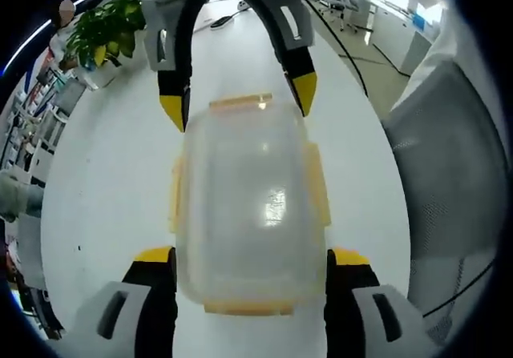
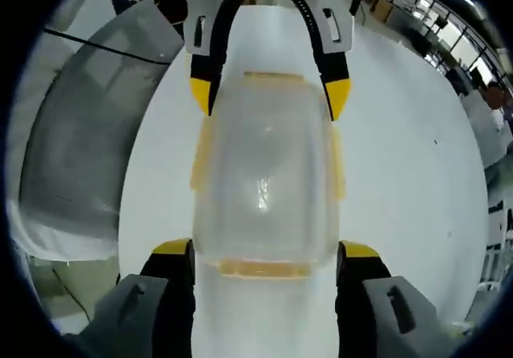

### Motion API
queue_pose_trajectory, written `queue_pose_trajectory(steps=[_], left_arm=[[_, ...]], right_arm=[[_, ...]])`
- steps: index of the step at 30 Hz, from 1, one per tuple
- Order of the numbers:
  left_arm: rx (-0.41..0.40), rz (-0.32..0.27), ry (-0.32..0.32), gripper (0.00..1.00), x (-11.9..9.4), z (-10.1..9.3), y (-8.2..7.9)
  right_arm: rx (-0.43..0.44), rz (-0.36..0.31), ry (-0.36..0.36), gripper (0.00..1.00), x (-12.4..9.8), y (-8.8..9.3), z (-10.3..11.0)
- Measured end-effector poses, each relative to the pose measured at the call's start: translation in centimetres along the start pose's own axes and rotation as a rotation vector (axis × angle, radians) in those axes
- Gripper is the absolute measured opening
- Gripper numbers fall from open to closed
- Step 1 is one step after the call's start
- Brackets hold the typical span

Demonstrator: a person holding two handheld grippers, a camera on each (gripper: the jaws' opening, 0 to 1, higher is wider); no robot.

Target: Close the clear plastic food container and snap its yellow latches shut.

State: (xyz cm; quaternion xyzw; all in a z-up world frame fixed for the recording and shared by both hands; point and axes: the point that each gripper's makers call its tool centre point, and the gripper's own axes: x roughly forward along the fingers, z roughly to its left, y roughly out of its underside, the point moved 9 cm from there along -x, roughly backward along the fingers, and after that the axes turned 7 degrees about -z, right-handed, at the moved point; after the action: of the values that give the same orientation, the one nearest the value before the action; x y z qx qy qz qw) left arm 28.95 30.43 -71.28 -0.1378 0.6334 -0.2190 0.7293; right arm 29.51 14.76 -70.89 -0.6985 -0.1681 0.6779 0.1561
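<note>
The clear plastic rectangular food container with yellow latches [image 1: 250,206] [image 2: 263,183] lies on the white table [image 1: 104,198] [image 2: 401,174]; the left gripper [image 1: 250,258] at 6 o'clock and the right gripper [image 2: 264,254] at 12 o'clock are both wide, jaws astride its ends.

Bright even daylight, glare on the container lid [image 1: 272,206], fisheye-warped soft edges.

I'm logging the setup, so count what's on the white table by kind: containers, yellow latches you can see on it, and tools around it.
Clear plastic food container: 1
Yellow latches showing on its four sides: 4
Tools at the container's two ends, left tool and right tool: 2
Total: 7
</note>
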Motion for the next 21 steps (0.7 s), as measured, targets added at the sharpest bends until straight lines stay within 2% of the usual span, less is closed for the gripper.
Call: queue_pose_trajectory(steps=[4,9,14,21], left_arm=[[-0.002,0.001,0.002,0.72,-0.3,-0.1,0.5],[-0.01,-0.006,-0.002,0.73,-0.8,-0.2,1.6],[-0.018,0.011,-0.005,0.73,-1.5,-0.5,2.5],[-0.04,0.001,-0.016,0.73,-2.2,-0.8,3.5]], right_arm=[[0.0,-0.008,0.002,0.69,0.1,-0.2,-0.1],[-0.001,-0.016,0.003,0.69,0.7,-1.2,-0.1],[-0.013,-0.038,-0.003,0.69,1.3,-2.4,-0.2],[-0.03,-0.045,-0.01,0.69,1.7,-3.2,-0.2]])
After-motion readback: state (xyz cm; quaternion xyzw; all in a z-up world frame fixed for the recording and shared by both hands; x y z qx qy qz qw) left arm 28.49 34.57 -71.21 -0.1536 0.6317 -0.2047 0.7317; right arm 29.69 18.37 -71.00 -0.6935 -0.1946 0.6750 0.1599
